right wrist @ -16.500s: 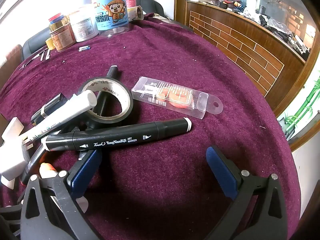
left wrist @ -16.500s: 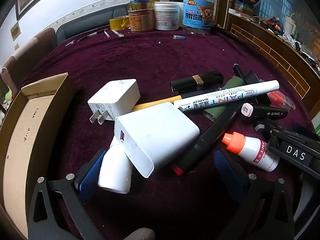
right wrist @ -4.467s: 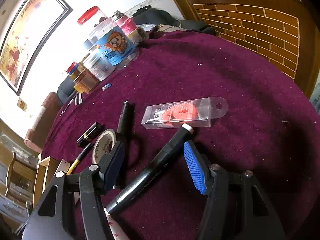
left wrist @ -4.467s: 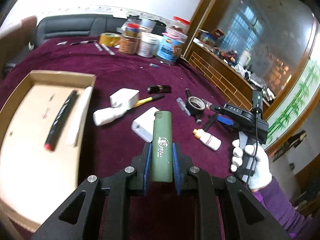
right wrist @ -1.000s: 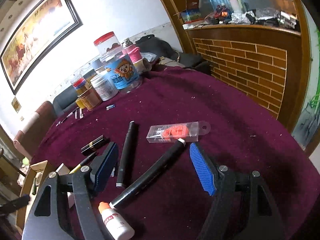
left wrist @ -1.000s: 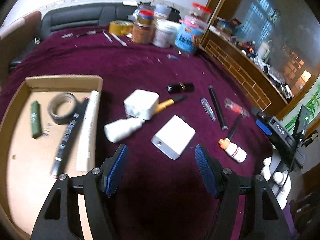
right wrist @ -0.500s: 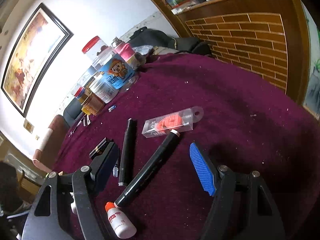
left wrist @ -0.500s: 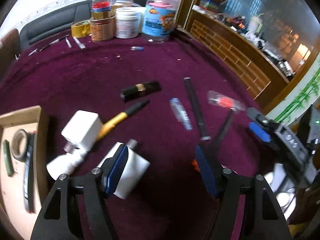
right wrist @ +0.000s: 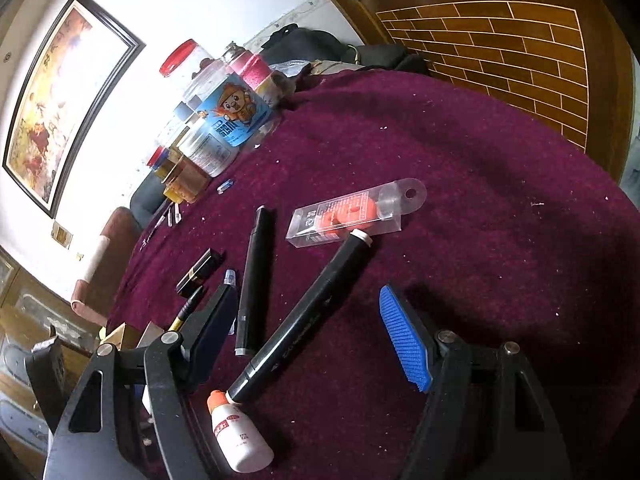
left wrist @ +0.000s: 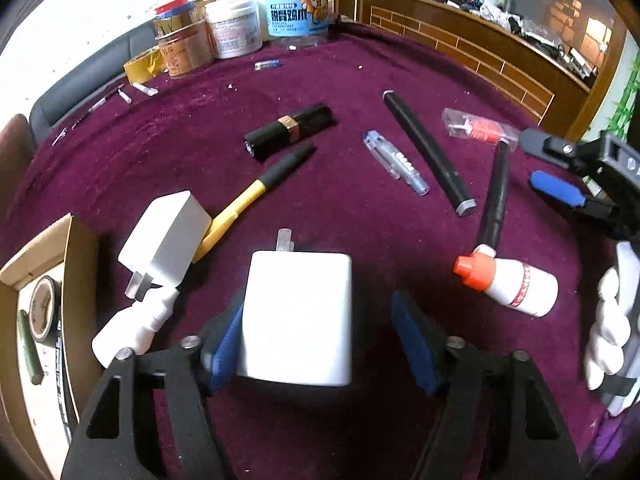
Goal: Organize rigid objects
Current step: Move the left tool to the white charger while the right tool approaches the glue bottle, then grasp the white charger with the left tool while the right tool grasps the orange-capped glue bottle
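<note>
Purple cloth covers the desk, jars & tubs lined up at the far edge.

Your left tongs have dropped from a high view a sec ago to desk level and now straddle the big white charger. Jaws wide: left pad looks to touch its side, right pad has a clear gap, so nothing is gripped yet. Prongs point away from you. That makes the charger the next pick; closing should trap its flat sides squarely.

Your right tongs hang open and empty over the black marker, about as they were a sec ago.

Further out lie the small white plug, yellow pen, white bottle, orange-capped bottle, lipstick, clear pen, long black pen & clear packet.

Cardboard box at left already holds tape roll & green lighter, w/ more pens at its edge. Approx a third sorted, I'd judge.
</note>
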The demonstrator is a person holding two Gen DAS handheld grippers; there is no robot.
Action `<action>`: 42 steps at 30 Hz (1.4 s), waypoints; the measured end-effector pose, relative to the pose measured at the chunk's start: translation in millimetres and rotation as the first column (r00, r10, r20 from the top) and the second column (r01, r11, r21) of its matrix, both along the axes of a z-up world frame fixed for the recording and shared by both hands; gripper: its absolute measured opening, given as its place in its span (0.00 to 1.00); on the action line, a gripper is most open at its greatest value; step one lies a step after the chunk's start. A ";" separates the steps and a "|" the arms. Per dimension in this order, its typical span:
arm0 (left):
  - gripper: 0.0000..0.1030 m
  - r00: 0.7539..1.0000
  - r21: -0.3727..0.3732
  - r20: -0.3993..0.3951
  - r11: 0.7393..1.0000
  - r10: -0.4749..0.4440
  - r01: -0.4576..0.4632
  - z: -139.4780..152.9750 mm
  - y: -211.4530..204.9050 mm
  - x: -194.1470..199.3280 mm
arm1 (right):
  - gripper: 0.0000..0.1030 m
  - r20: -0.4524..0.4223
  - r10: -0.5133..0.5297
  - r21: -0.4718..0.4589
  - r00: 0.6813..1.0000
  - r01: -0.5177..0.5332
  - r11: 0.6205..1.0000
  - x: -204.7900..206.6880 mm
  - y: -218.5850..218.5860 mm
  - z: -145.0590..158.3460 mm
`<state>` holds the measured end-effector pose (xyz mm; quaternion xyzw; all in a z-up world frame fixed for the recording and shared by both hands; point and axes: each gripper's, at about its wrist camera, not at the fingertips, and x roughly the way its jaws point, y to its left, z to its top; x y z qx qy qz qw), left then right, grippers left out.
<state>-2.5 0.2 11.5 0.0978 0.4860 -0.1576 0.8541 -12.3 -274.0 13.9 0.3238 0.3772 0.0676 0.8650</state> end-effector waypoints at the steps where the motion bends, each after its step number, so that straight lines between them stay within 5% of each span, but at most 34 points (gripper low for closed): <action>1: 0.38 1.000 -0.009 0.005 1.000 0.010 -0.010 1.5 2.3 -0.9 | 0.71 -0.006 0.003 -0.001 1.000 -0.003 1.000 1.3 0.8 -0.8; 9: 0.39 0.999 -0.208 -0.022 0.977 0.048 -0.051 17.2 29.8 -25.6 | 0.71 -0.017 -0.006 -0.032 1.000 0.005 0.999 3.2 2.7 -2.1; 19: 0.39 0.985 -0.375 0.117 0.924 0.128 -0.075 78.3 83.5 -97.8 | 0.71 -0.017 -0.009 -0.074 1.000 0.008 0.997 2.5 8.5 0.3; 22: 0.39 0.978 -0.385 0.129 0.917 0.164 -0.103 86.5 104.9 -109.3 | 0.71 -0.035 0.061 -0.081 0.998 -0.064 0.995 6.1 15.8 1.3; 26: 0.39 0.965 -0.381 0.144 0.912 0.218 -0.149 89.0 134.5 -123.7 | 0.65 -0.079 0.297 -0.206 0.952 -0.307 0.929 -6.6 54.1 17.9; 28: 0.39 0.959 -0.394 0.129 0.901 0.252 -0.183 84.7 151.4 -126.4 | 0.64 -0.113 0.396 -0.319 0.911 -0.411 0.854 -17.0 82.0 25.8; 33: 0.39 0.939 -0.409 0.112 0.876 0.324 -0.254 75.7 182.2 -134.0 | 0.36 -0.185 0.460 -0.469 0.868 -0.490 0.735 -23.5 120.9 19.8; 42: 0.39 0.899 -0.425 0.087 0.832 0.429 -0.356 65.3 230.0 -148.9 | 0.24 -0.223 0.433 -0.561 0.873 -0.479 0.676 -25.4 135.4 12.5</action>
